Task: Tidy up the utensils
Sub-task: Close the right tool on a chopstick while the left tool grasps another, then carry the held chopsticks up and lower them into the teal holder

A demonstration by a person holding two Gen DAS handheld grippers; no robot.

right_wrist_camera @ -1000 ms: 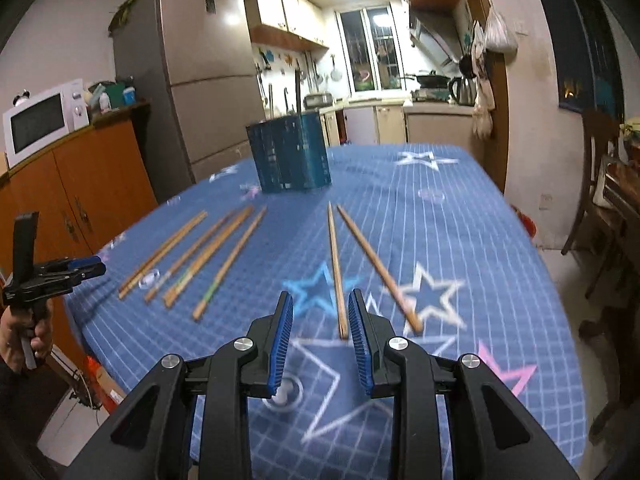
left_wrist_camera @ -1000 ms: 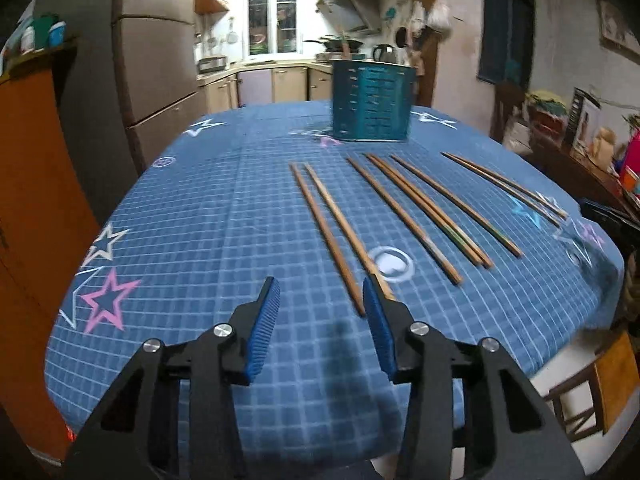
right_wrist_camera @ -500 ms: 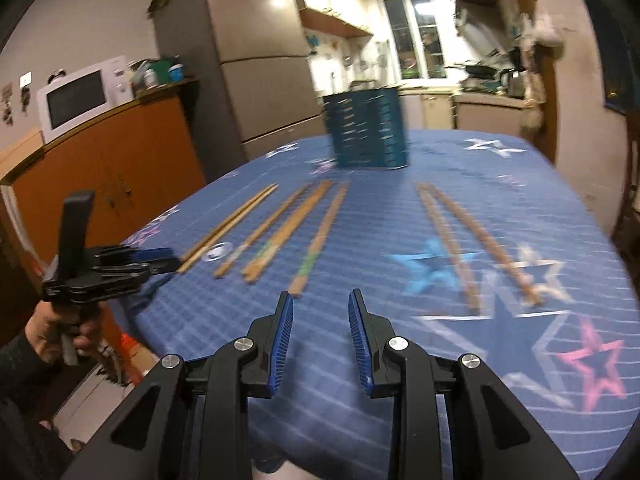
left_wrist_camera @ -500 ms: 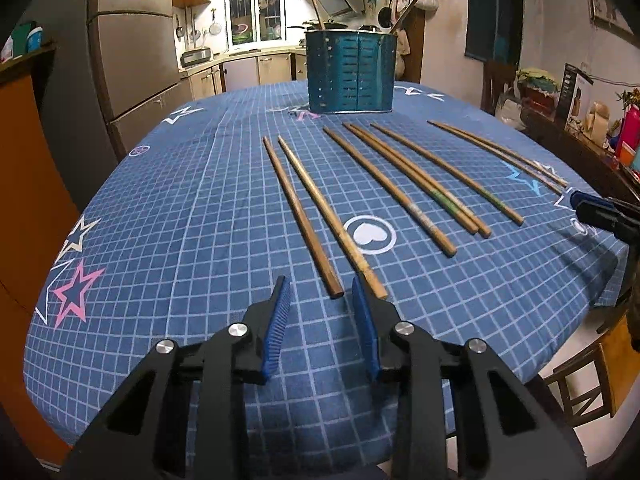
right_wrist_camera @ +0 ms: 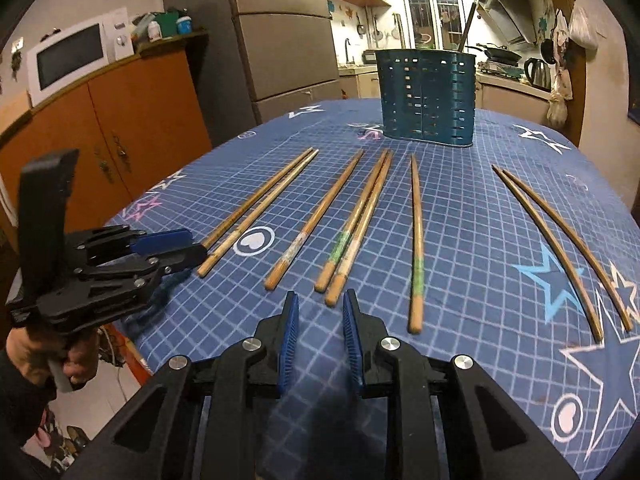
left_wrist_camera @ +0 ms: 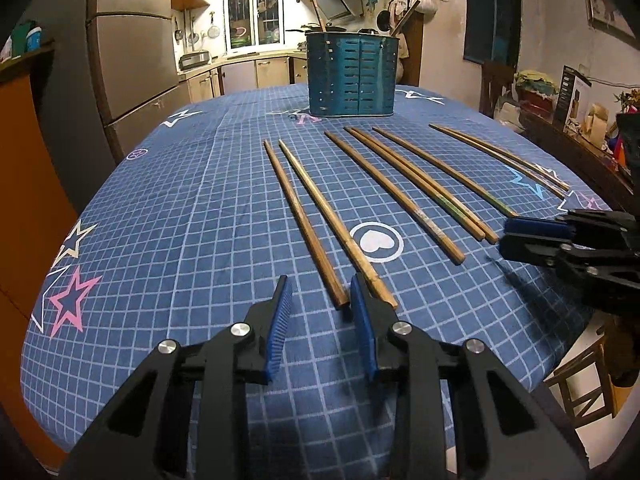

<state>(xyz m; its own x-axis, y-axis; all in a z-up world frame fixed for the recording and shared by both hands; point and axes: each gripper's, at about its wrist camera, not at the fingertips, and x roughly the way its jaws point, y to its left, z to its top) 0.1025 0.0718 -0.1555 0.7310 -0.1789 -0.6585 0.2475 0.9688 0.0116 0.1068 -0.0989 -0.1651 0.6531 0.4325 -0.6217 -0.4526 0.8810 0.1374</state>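
Looking along the left gripper [left_wrist_camera: 320, 294], we are seeing its blue pads parted with nothing between them, the jaws having just been narrowing, and its right pad sitting just beside the near ends of the leftmost pair of chopsticks [left_wrist_camera: 316, 224]. More chopsticks are lying in a fan across the blue checked tablecloth [left_wrist_camera: 192, 208], thin ends pointing toward the teal slotted utensil holder [left_wrist_camera: 352, 76] standing upright at the far side. The right gripper [left_wrist_camera: 506, 236] is coming in from the right edge, near the ends of the middle chopsticks.

Looking along the right gripper [right_wrist_camera: 320, 312], we are seeing its pads also apart and gripping nothing, the jaws having just been closing a little, hovering just short of the green-banded chopsticks [right_wrist_camera: 356, 228]. A curved pair [right_wrist_camera: 560, 240] is lying well apart to the right. The left gripper [right_wrist_camera: 188, 246], held in a hand [right_wrist_camera: 52, 356], is sitting by the leftmost pair.
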